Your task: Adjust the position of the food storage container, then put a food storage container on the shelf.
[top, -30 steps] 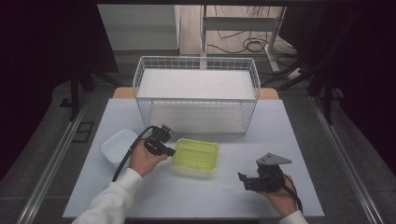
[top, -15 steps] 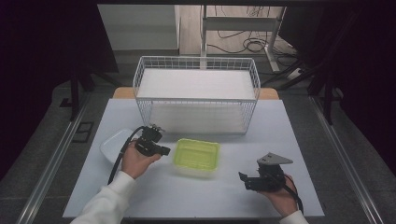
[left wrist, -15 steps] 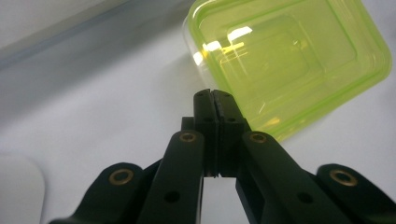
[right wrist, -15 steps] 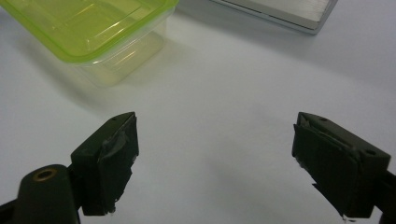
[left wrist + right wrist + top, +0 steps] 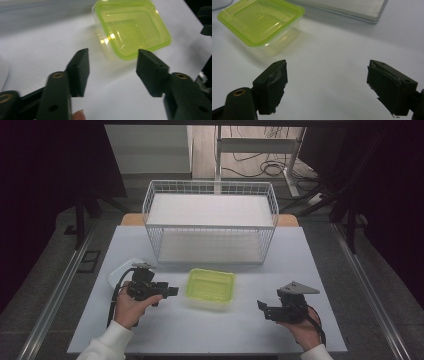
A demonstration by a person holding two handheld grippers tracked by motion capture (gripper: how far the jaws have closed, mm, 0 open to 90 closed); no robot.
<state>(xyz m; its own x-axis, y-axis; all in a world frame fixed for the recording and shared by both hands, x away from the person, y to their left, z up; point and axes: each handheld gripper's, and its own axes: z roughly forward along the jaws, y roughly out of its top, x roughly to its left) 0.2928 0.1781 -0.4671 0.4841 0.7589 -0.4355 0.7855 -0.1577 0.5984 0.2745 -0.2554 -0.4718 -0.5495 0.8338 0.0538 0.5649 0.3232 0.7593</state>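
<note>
A clear box with a lime-green lid (image 5: 210,287) rests on the white table (image 5: 210,335), in front of the wire basket. My left gripper (image 5: 171,291) hovers just left of the box, jaws pointing at it. Its jaws have just been opening, and nothing is between them. In the left gripper view the gripper (image 5: 112,68) stands open with the green-lidded box (image 5: 130,27) a short way ahead. My right gripper (image 5: 262,309) is held to the right of the box, also open and empty. In the right gripper view the right gripper (image 5: 327,80) shows the box (image 5: 262,22) at upper left.
A white wire basket (image 5: 210,220) with a pale floor stands at the back middle of the table; its base (image 5: 352,7) crosses the top of the right gripper view. A white rounded lid or dish (image 5: 120,270) lies behind my left hand.
My left gripper has drawn back from the box's left corner, moving left and toward the person, and its jaws have opened. The right gripper has stayed put.
</note>
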